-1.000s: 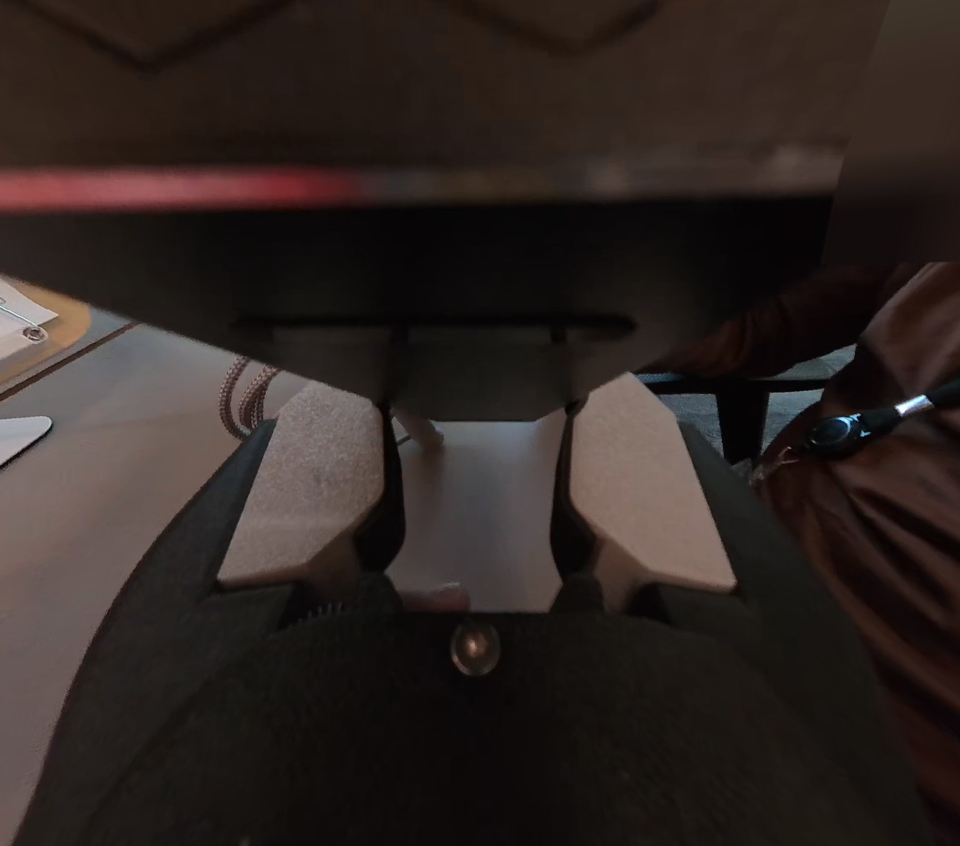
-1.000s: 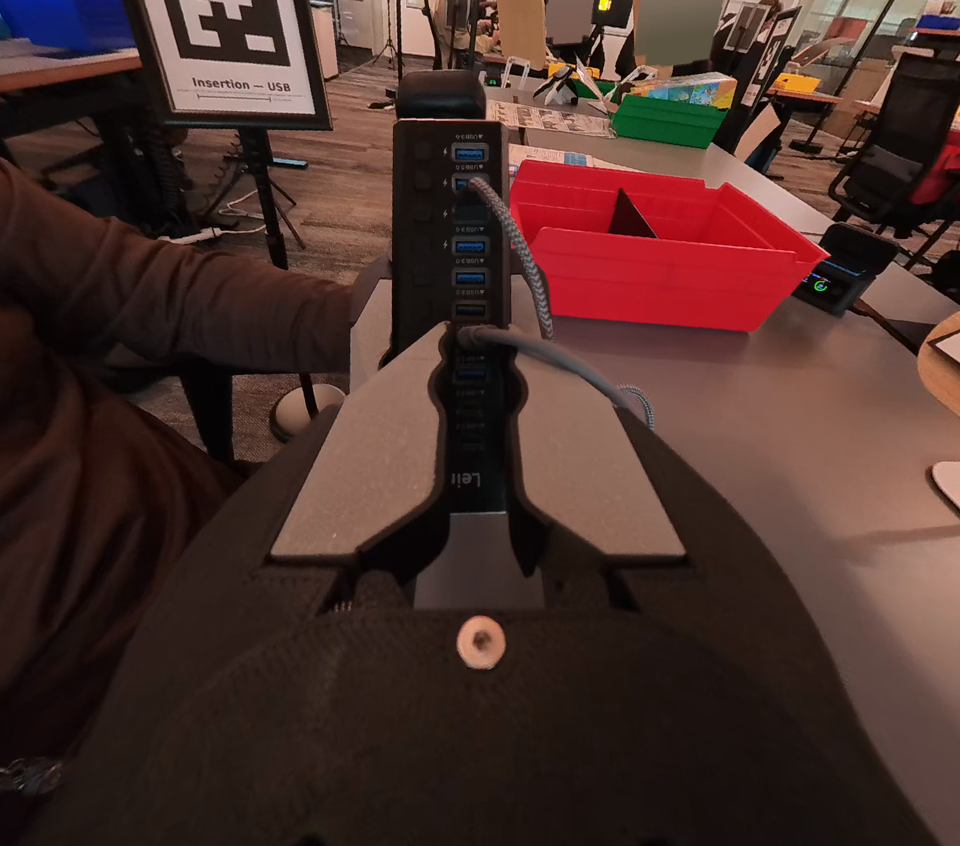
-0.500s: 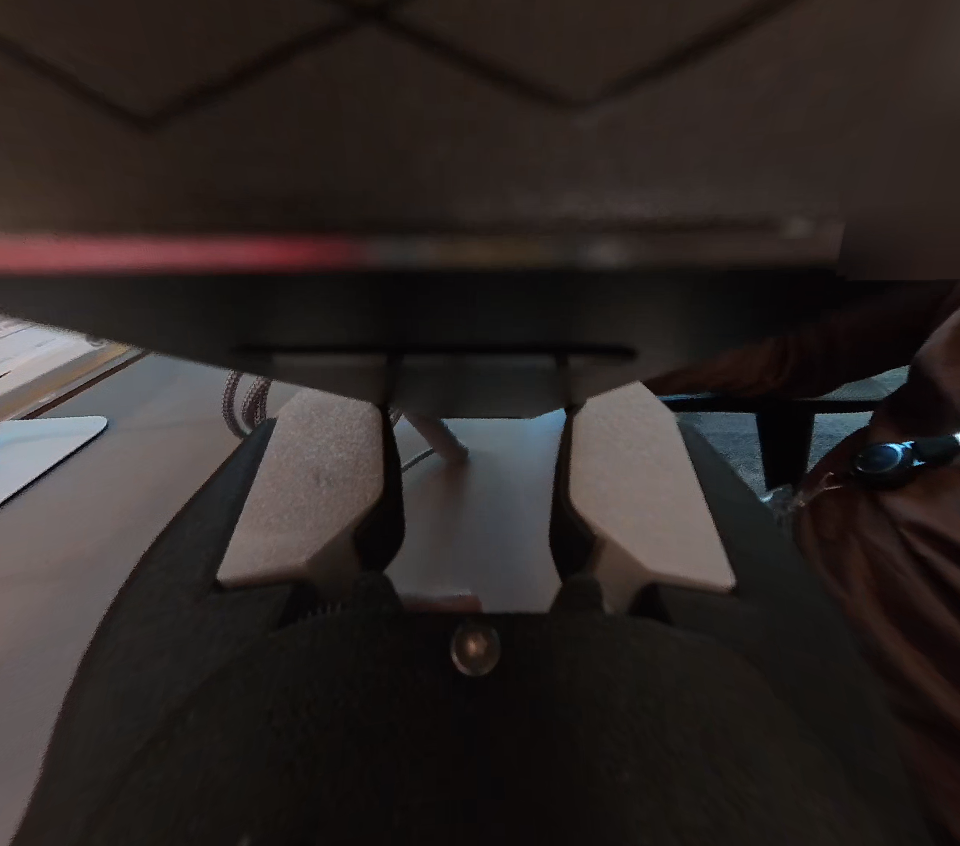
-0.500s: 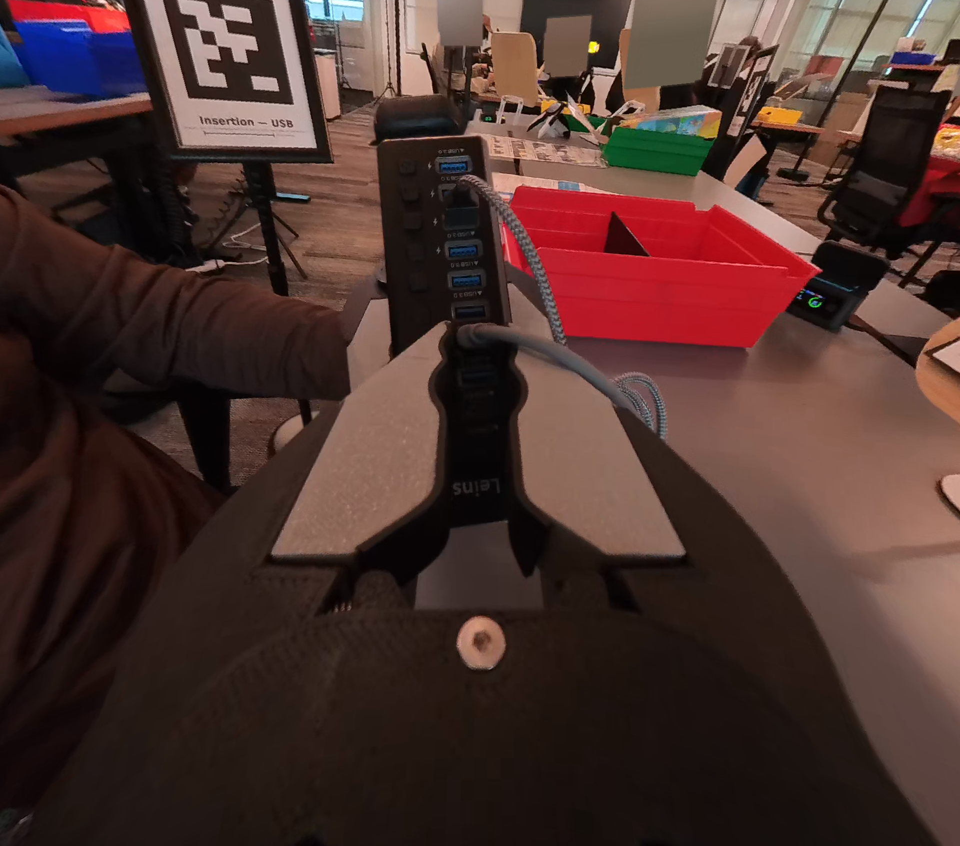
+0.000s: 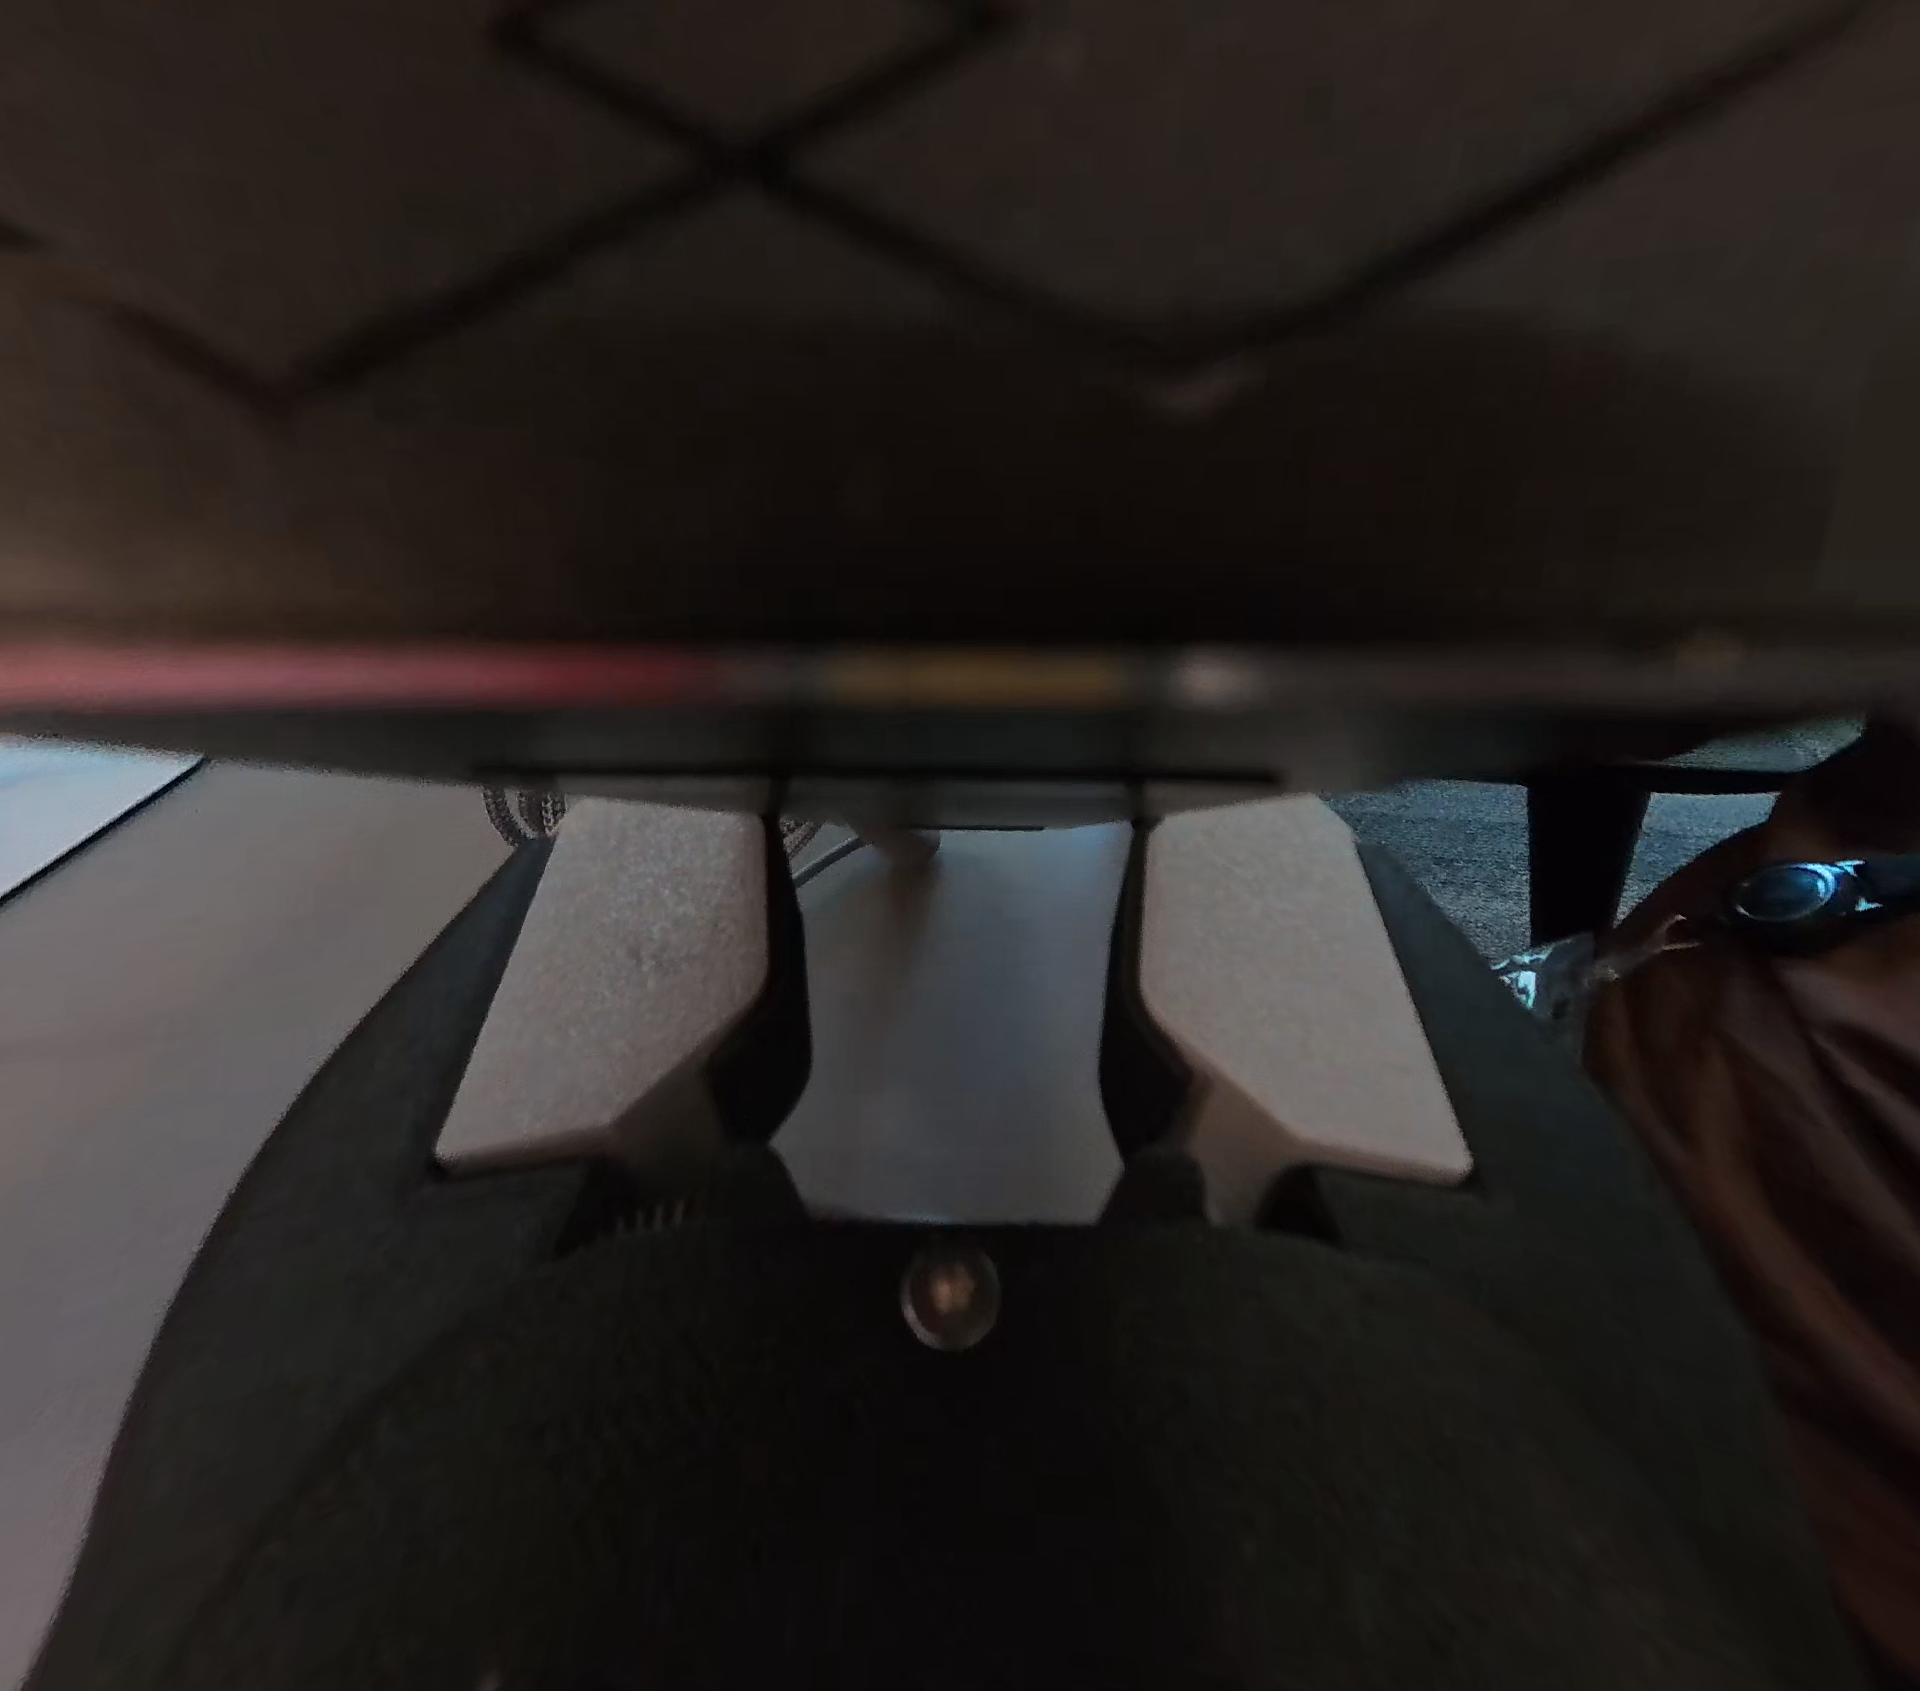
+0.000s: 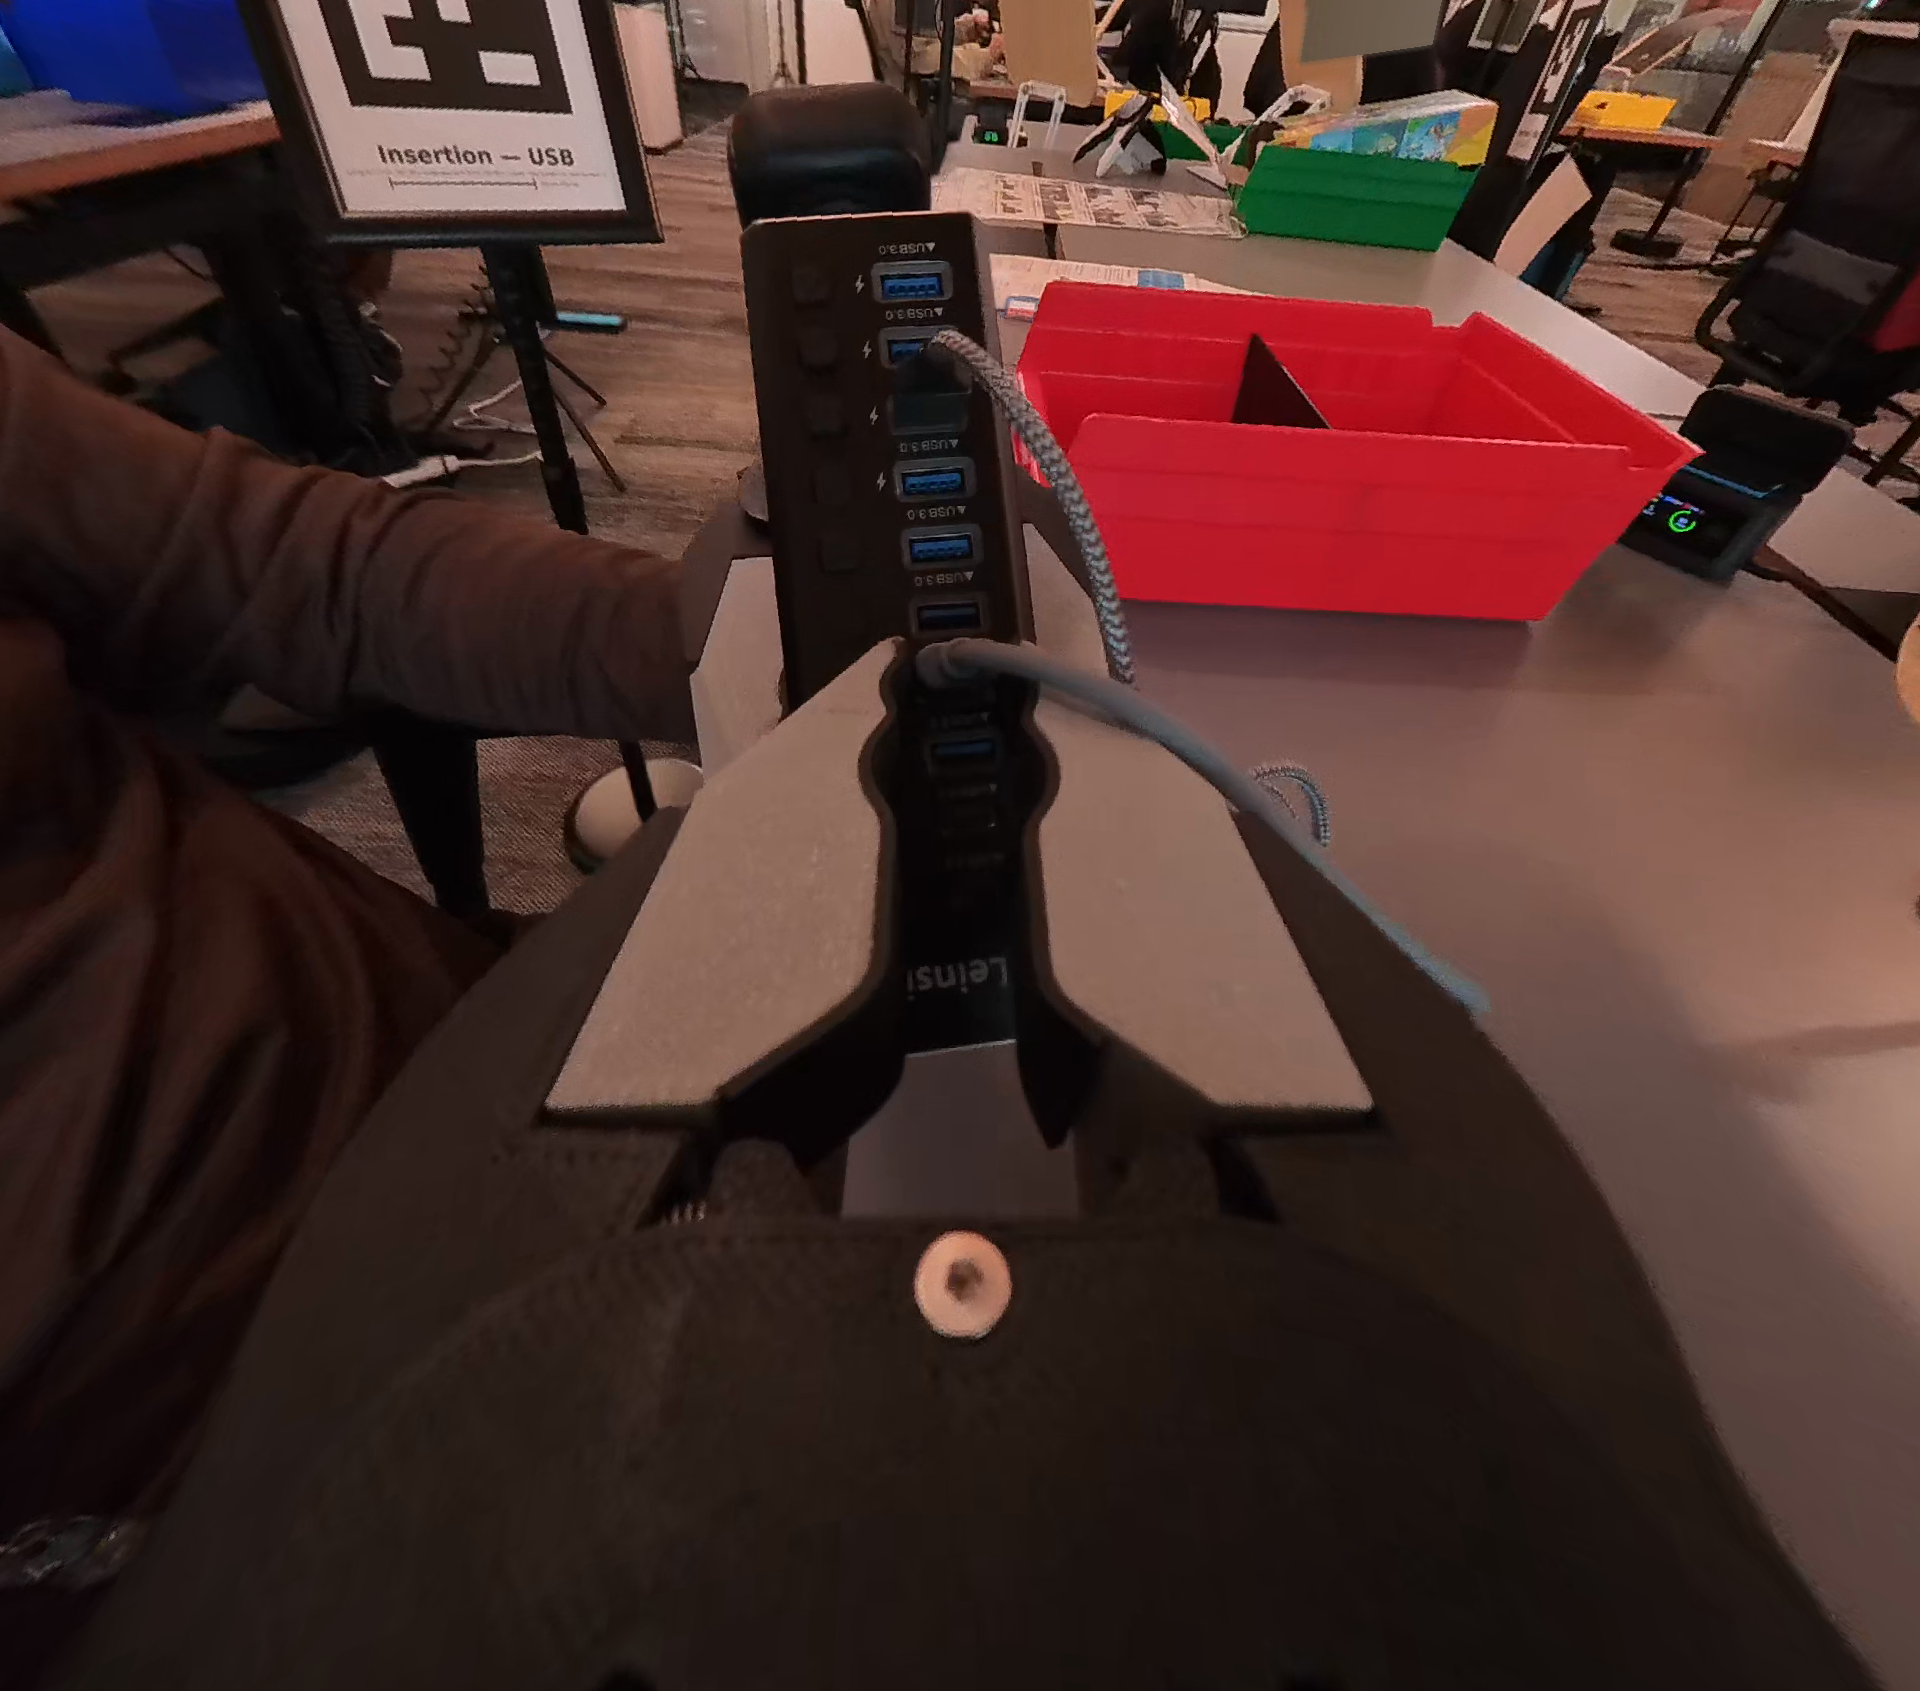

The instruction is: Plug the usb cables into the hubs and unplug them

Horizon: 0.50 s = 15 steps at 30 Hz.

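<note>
a: changed in the last half second?

b: black hub [image 6: 883,436], tipped left then, now squarer and closer in the right wrist view. fills more of the left wrist view too [image 5: 935,394]. looks like lining up a port, not yet pulling out.

a: right gripper [image 6: 956,675]?

b: almost closed, pinching the plug end of the grey cable [image 6: 1143,737] against the hub's near ports. seated or not, cannot tell.

a: left gripper [image 5: 956,794]?

b: held partway apart, tips clamped on the hub's edge, steadying it over the table's [image 6: 1455,810] near left corner.

a: elsewhere?

b: braided cable [image 6: 1049,478] plugged in higher up. red bin [image 6: 1351,498] far right.
</note>
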Motion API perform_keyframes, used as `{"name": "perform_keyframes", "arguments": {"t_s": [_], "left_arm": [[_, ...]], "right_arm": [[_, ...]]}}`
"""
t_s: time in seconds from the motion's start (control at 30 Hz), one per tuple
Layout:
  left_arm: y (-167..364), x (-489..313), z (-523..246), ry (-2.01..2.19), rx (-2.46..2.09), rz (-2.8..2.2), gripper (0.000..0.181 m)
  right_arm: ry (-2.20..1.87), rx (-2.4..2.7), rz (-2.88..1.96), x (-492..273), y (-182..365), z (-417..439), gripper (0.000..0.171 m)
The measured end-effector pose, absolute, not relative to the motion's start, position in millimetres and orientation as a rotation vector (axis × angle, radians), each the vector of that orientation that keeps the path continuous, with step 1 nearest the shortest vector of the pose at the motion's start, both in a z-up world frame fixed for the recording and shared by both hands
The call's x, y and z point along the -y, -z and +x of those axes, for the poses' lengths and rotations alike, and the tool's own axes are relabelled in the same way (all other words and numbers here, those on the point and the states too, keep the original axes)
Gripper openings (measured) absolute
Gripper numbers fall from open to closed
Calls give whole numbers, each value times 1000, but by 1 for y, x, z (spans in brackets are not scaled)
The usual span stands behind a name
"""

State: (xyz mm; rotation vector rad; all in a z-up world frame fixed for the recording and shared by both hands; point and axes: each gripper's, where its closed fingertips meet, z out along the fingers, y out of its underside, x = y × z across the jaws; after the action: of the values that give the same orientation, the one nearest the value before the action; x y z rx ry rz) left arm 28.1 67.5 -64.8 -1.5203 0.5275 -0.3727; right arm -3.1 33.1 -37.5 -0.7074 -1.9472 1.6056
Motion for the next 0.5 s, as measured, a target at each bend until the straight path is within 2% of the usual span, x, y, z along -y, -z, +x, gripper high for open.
{"name": "perform_keyframes", "arguments": {"t_s": [0.27,0.33,0.4,0.5], "left_arm": [[57,-69,29,386,-500,-1481,67],[58,-70,26,382,-491,-1487,66],[58,-70,27,384,-491,-1489,67],[60,-71,26,368,-489,-1497,67]], "right_arm": [[-1710,1981,-873,-37,29,-1,15],[-1705,1973,-873,-41,27,1,20],[-1685,1966,-867,-45,28,1,12],[-1732,1957,-886,-45,28,0,13]]}}
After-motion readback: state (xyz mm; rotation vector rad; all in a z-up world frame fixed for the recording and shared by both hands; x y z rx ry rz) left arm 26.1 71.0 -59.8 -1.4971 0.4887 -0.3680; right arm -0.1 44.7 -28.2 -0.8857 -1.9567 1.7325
